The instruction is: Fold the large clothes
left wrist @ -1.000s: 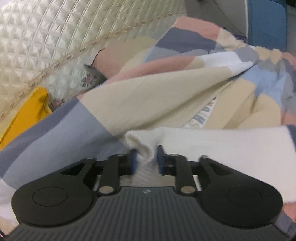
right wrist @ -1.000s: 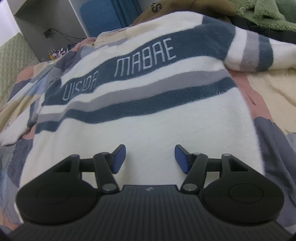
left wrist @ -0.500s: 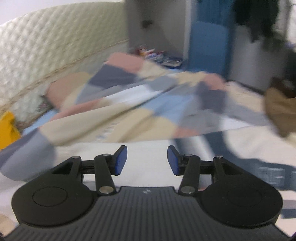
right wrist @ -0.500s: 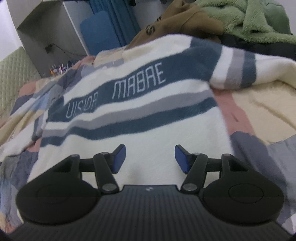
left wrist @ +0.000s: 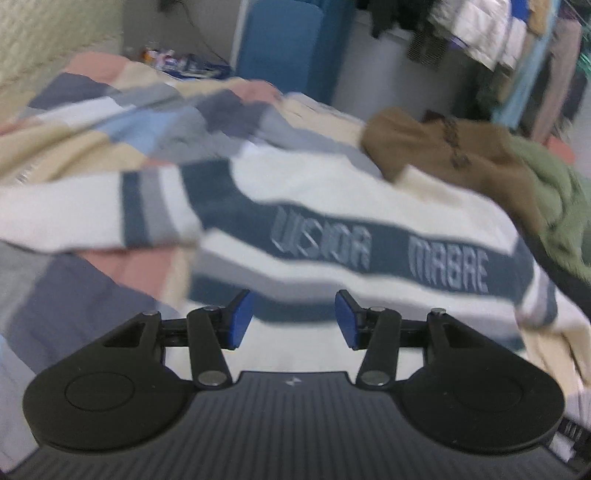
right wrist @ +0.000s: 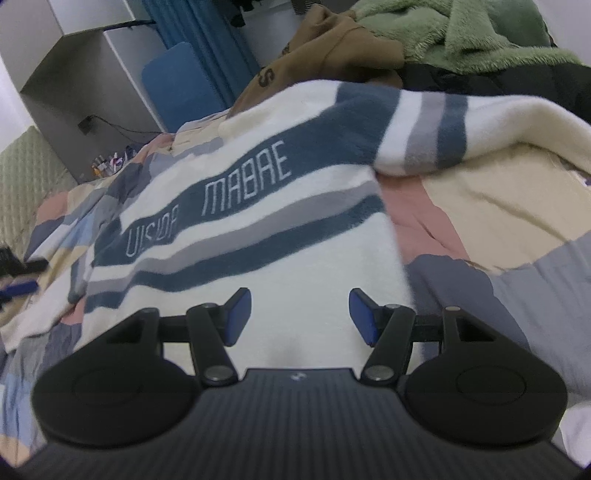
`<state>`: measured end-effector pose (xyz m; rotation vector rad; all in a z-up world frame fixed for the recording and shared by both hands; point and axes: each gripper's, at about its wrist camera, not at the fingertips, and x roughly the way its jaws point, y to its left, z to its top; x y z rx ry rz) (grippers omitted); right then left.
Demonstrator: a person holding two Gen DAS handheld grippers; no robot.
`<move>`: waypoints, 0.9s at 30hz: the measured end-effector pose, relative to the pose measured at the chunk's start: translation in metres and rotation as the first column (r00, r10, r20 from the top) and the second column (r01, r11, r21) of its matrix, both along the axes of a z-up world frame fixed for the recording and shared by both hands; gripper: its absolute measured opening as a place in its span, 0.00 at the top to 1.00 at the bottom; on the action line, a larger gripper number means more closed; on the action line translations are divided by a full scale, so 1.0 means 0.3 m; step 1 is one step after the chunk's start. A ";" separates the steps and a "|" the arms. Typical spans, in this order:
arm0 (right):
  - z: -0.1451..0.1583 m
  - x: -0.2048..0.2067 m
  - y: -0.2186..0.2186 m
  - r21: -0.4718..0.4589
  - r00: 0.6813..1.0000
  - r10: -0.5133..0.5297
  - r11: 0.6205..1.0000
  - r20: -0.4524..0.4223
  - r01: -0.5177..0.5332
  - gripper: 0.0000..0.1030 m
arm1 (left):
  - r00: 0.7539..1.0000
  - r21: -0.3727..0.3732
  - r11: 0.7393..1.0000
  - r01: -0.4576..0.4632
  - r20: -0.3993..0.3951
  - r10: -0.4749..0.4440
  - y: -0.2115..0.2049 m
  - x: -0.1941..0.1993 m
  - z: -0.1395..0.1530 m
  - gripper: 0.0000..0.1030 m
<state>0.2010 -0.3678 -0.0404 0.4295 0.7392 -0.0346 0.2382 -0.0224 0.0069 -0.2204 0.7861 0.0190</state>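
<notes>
On my left wrist camera the left gripper (left wrist: 293, 319) has its blue pads well apart with nothing between them, and it hangs over the lower white part of the sweater (left wrist: 332, 229). That view is blurred, so fine detail is lost. The sweater lies spread face up on the patchwork quilt (left wrist: 92, 295), a wide dark blue band across its chest carrying pale lettering. One sleeve (left wrist: 92, 214), white with blue and grey stripes near the shoulder, stretches out to the left in this view and rests on the quilt. Just past the sweater's far edge I see a brown garment (left wrist: 436, 147) and, touching it on the right, a green fleece (left wrist: 554, 192). A blue panel (left wrist: 284, 44) stands against the wall beyond the bed.

On my right wrist camera the right gripper (right wrist: 300, 316) is also spread wide, pads empty, hovering above the plain white hem area of the sweater (right wrist: 280, 236). From here the other sleeve (right wrist: 461, 129) runs off to the right, its striped upper part lying on the quilt (right wrist: 498, 229). The brown garment (right wrist: 332, 48) sits behind the collar, with the green fleece (right wrist: 461, 33) beside it at the top. I cannot tell whether either gripper touches the fabric beneath it.
</notes>
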 end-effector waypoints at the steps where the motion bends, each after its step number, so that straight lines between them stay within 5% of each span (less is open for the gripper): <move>1: 0.000 -0.001 -0.004 0.001 1.000 -0.007 1.000 -0.001 0.007 0.41 | 1.000 -0.004 1.000 0.015 -0.003 -0.015 -0.019 -0.010 -0.025 0.47; 11: 0.081 -0.011 -0.236 0.057 0.990 -0.142 0.988 0.014 0.141 0.39 | 0.990 -0.021 0.990 0.139 -0.035 -0.140 -0.076 -0.053 -0.242 0.47; 14: 0.114 -0.014 -0.363 0.076 0.977 -0.211 0.975 0.034 0.208 0.18 | 0.987 -0.061 0.986 0.157 -0.027 -0.159 -0.075 -0.047 -0.253 0.47; 16: 0.113 -0.012 -0.452 0.107 0.964 -0.264 0.960 0.027 0.260 0.17 | 0.985 -0.080 0.983 0.167 -0.026 -0.169 -0.075 -0.040 -0.259 0.47; 21: 0.022 -0.040 -0.736 0.262 0.903 -0.429 0.869 -0.020 0.419 0.17 | 0.986 -0.104 0.982 0.156 -0.051 -0.162 -0.061 -0.012 -0.287 0.47; 27: -0.177 -0.079 -0.976 0.338 0.779 -0.622 0.719 -0.075 0.607 0.19 | 0.990 -0.144 0.982 0.122 -0.053 -0.131 -0.043 0.013 -0.289 0.47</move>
